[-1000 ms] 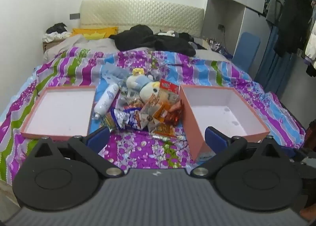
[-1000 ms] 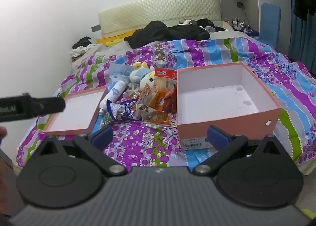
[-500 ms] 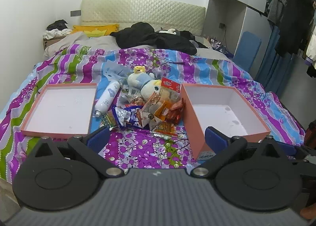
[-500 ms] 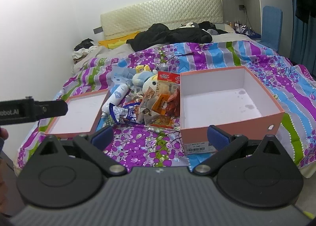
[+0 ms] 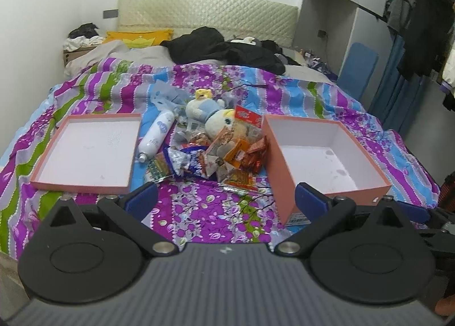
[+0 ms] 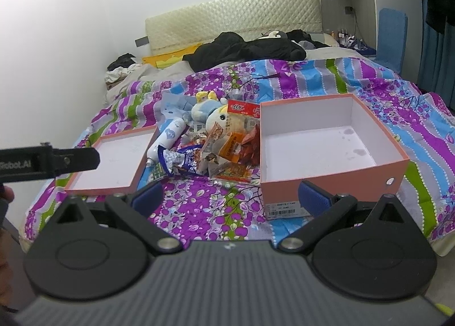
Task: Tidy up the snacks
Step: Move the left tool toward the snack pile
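Your left gripper (image 5: 226, 199) and right gripper (image 6: 231, 193) both hover with jaws apart, holding nothing, at the foot of the bed (image 5: 204, 212). The snacks (image 5: 227, 152) lie heaped between the lid (image 5: 85, 141) and the box (image 6: 327, 144) (empty inside), so nothing is sorted yet

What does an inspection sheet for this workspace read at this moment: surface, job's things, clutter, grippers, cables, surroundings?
Surface: bed with purple floral striped bedspread.
Job's things: heap of crinkly snack packets between the deep pink cardboard box, empty, and its shallow pink lid, empty.
Clutter: white spray bottle and pale plush doll lying among the snacks.
Grippers: left gripper open, holding nothing; right gripper open, holding nothing.
Cables: nothing seen.
Surroundings: black clothes near quilted headboard; hanging garments at right.
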`<state>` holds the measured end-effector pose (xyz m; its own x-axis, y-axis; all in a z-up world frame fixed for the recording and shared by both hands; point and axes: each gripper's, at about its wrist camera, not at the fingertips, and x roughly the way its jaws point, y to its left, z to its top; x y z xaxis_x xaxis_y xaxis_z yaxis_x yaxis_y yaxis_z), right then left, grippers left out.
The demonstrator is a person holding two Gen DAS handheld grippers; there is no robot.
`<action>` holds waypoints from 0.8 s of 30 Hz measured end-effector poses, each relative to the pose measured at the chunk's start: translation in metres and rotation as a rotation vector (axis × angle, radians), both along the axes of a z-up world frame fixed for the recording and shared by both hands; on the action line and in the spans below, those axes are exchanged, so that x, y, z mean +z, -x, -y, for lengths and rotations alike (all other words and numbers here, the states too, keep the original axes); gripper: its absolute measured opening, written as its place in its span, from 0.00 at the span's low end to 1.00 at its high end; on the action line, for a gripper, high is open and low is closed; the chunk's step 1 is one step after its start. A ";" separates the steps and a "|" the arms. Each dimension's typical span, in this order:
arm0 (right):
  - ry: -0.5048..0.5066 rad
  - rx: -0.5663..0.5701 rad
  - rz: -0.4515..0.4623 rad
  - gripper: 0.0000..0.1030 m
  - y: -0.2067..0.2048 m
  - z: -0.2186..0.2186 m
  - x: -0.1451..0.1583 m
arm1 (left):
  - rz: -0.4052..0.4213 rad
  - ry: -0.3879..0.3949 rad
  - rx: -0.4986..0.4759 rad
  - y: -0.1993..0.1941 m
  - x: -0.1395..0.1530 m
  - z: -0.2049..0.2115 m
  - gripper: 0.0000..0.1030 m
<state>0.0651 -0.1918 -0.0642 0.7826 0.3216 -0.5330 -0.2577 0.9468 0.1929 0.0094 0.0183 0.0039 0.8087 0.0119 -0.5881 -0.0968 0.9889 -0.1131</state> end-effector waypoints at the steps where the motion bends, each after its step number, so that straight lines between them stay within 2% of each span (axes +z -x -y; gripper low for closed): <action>1: 0.001 0.003 0.002 1.00 0.001 0.000 0.000 | 0.000 0.002 0.005 -0.001 0.000 -0.001 1.00; 24: 0.017 -0.012 -0.015 1.00 -0.003 -0.006 -0.006 | -0.028 0.007 -0.009 -0.002 -0.014 -0.004 1.00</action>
<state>0.0677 -0.1860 -0.0701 0.7786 0.3025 -0.5498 -0.2432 0.9531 0.1800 0.0112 0.0225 -0.0099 0.7917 0.0009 -0.6110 -0.0915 0.9889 -0.1171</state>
